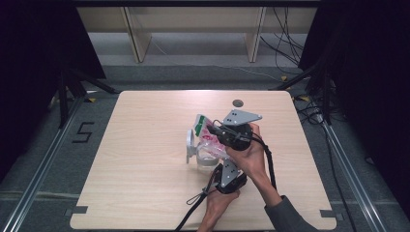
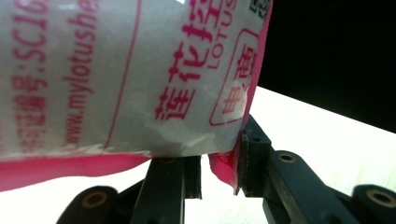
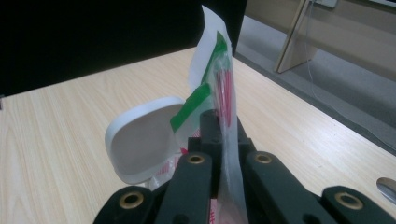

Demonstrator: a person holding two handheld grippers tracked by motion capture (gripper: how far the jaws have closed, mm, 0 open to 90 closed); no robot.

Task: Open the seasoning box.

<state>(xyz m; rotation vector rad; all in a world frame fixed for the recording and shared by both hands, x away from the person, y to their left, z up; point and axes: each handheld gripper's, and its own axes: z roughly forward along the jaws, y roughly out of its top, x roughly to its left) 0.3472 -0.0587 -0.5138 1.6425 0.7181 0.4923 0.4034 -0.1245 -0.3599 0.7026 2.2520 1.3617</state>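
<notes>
A plastic bag with pink print and a green top edge hangs over the middle of the table. My right gripper is shut on its upper part; in the right gripper view the jaws pinch the clear film of the bag. Just below, my left gripper points up at the bag's underside. The left gripper view has its jaws standing apart, the pink corner of the bag lying against the right pad. A white hinged lid and a clear tub sit beside the bag.
The pale wooden table has a small round grey fitting near its far edge. Black cables trail from both grippers toward the near edge. Dark curtains and stands flank the table.
</notes>
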